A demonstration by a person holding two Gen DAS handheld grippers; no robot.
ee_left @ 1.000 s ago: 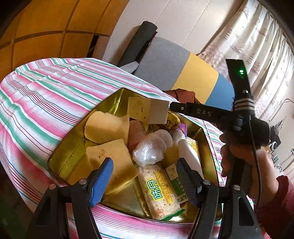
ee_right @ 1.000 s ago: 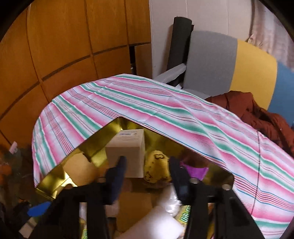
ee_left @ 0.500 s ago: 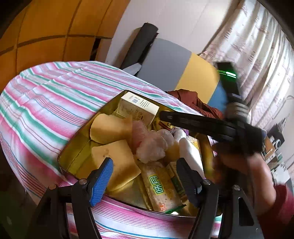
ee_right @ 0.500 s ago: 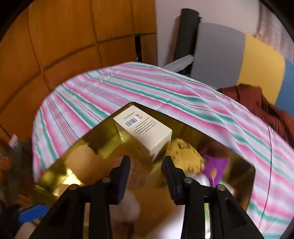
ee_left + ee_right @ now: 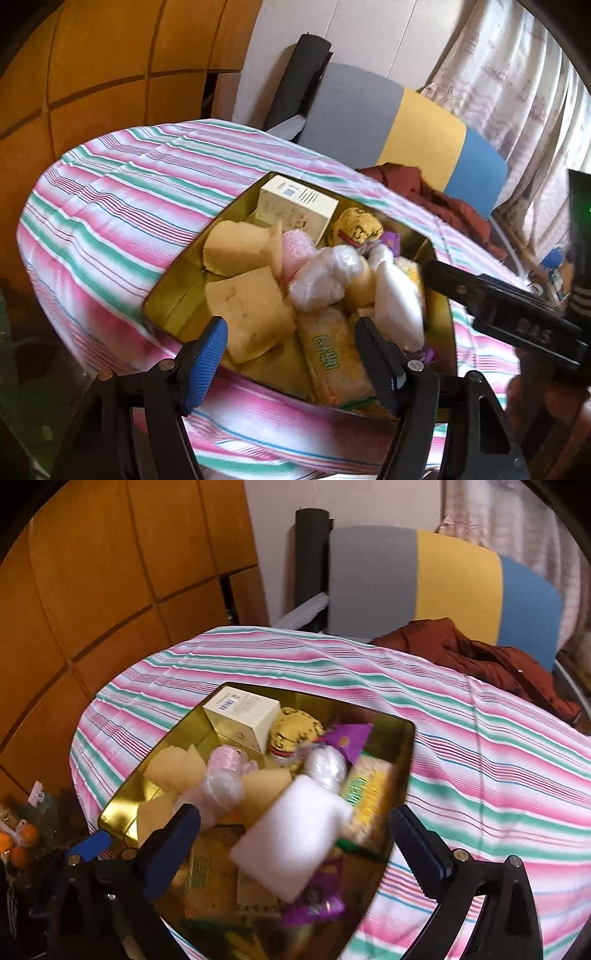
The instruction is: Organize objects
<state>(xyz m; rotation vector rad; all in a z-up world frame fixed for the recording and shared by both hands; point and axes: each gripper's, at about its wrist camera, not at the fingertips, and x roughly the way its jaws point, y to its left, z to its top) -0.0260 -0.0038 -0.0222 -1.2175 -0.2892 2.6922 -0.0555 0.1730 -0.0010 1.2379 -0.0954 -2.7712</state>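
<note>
A gold tin tray [image 5: 173,306] sits on a striped tablecloth and is full of objects: a cream carton box [image 5: 295,210] at its far end, yellow sponges [image 5: 251,314], a clear plastic bag [image 5: 321,280], a white foam block [image 5: 291,834], snack packets [image 5: 332,365] and a yellow plush [image 5: 291,731]. The box also shows in the right wrist view [image 5: 243,716]. My left gripper [image 5: 291,358] is open and empty above the tray's near edge. My right gripper [image 5: 295,849] is open and empty over the tray; its body shows at the right of the left wrist view [image 5: 517,317].
The striped tablecloth [image 5: 480,760] covers the table around the tray. A grey, yellow and blue chair back [image 5: 443,583] with a brown garment [image 5: 465,653] stands behind. Wooden panels [image 5: 110,572] are at the left. Oranges and clutter [image 5: 18,842] lie low left.
The right gripper let go of the cream box, which now lies in the tray's far end, then opened wide and pulled back. The left gripper stayed open and backed off slightly.
</note>
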